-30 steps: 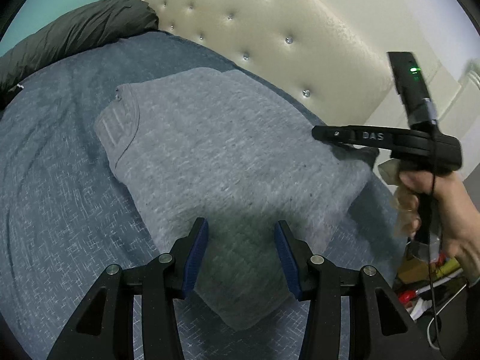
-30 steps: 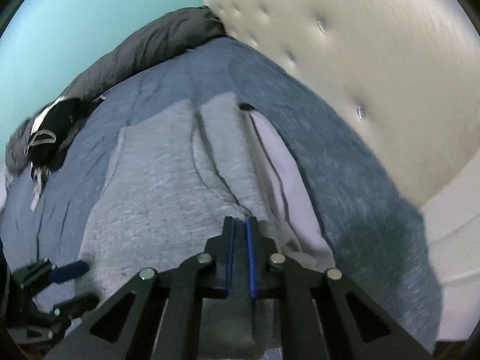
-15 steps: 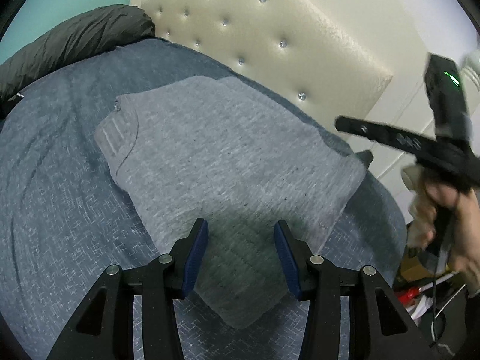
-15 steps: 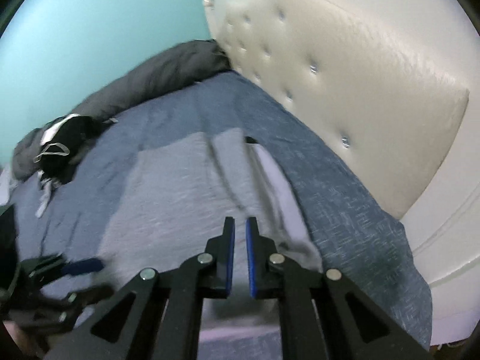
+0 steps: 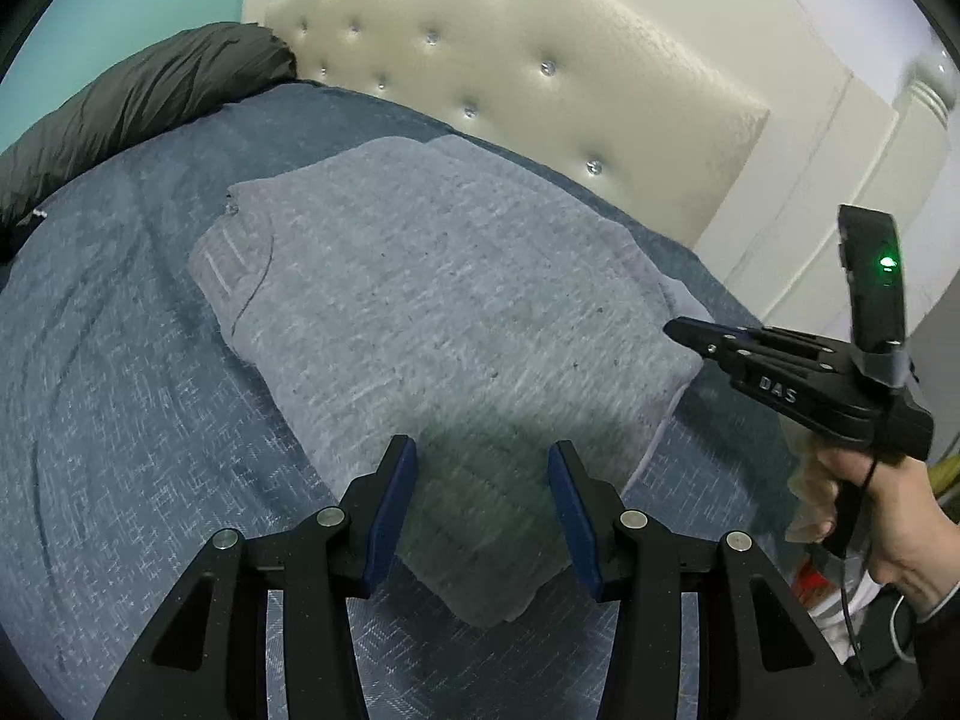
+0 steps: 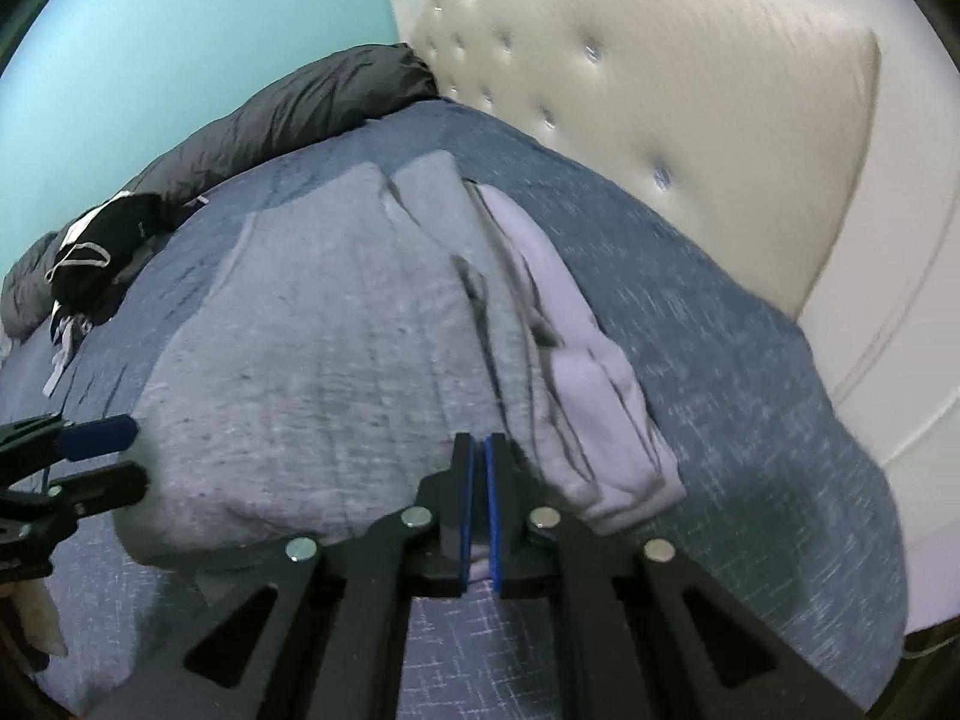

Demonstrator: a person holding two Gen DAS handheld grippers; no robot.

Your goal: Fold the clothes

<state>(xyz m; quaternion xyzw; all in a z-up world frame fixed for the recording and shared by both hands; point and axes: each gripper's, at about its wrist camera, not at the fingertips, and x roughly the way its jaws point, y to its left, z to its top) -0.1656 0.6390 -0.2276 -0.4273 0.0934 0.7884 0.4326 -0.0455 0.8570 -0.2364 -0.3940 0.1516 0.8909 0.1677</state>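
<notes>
Right gripper (image 6: 478,450) nearly closed, grip on grey garment (image 6: 312,360) unclear; left gripper (image 5: 480,468) wide.

Open blue bedspread (image 5: 108,396) lies free around the grey garment (image 5: 432,324). The tufted headboard (image 5: 540,60) blocks the far side; a dark duvet (image 6: 288,114) bars 1 corner.

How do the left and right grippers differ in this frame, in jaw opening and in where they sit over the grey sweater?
The left gripper has its jaws wide apart; the right gripper has its pads almost together, only a thin gap showing.

The left gripper hangs over the near corner of the grey sweater, gripping nothing; the right gripper sits at the sweater's side edge, by the folded layers. Whether cloth is pinched there, I cannot tell.

Both have black frames and blue pads.
</notes>
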